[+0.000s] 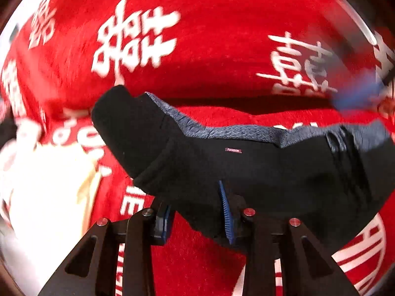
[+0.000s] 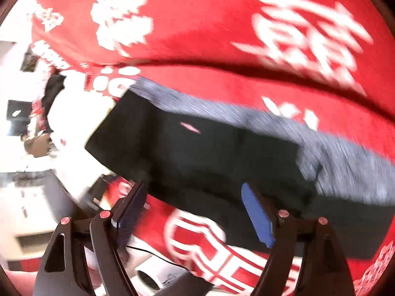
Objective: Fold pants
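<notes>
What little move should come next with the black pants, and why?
Probably lower the right gripper to the pants at their near edge and pinch it. It and the left gripper hover with nothing pinched, and the pants lie as a long strip on the red blanket, so another fold seems due.

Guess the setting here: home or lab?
Probably a home, likely a bed: the dark pants lie on a plush red blanket printed with white characters, and pale furniture stands at the edge, blurred.

White double-happiness characters 囍 on the red blanket (image 1: 217,49), small pink tag (image 1: 233,150) on the black pants (image 1: 246,172), unreadable
</notes>
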Demonstrator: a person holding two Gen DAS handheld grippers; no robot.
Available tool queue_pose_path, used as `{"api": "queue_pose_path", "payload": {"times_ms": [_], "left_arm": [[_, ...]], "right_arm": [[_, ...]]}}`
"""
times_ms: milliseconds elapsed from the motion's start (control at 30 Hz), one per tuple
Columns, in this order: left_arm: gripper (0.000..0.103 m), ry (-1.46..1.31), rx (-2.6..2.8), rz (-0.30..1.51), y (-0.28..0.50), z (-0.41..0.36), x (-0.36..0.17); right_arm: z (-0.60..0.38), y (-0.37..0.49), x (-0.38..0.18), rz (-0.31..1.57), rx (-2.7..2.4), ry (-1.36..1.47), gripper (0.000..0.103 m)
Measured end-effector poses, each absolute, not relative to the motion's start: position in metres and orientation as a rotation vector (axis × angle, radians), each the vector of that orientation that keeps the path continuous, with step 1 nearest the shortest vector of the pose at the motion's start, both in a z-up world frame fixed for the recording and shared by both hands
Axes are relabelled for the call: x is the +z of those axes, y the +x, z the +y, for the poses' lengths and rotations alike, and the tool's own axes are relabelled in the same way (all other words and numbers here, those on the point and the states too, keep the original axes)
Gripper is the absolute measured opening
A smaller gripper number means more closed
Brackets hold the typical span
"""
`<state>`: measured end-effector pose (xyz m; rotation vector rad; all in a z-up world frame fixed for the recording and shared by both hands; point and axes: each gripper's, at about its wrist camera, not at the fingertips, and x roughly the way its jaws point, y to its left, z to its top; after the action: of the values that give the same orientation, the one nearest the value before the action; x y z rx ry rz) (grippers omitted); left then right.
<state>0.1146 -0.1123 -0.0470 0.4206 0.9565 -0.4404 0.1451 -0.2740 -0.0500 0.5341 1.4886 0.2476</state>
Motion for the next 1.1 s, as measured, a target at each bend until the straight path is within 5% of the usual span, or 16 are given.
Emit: {"api": "queue_pose_path", "payload": {"times_ms": [433,467,500,567,1100], "left_arm": [[0.034,0.551,-0.419,0.89,0.102,-0.134,-0.048],[0.034,0.559,-0.419,0.885,0.101,-0.136,-0.047],[0.034,0.562,-0.42,0.889,0.1,-0.137,-0.046],[0.034,0.542,-0.439,0.907,0.098,-0.139,-0.044],[0.035,0.542,-0.857,0.839,-0.015,-0.295,0.042]], "right_arm": [[-0.122,0.246,-0.094,1.81,0.518,0.115,0.084],[-0.122,0.245,-0.103,1.838,0.503,0.101,0.073],[-0.126,0.243,-0.107,1.844,0.487,0.1,0.032],[-0.146,0.235,-0.099,1.781,0.448,0.146,0.02],[-0.407,0.033,0.002,1.245,0.273,0.725,0.019]]}}
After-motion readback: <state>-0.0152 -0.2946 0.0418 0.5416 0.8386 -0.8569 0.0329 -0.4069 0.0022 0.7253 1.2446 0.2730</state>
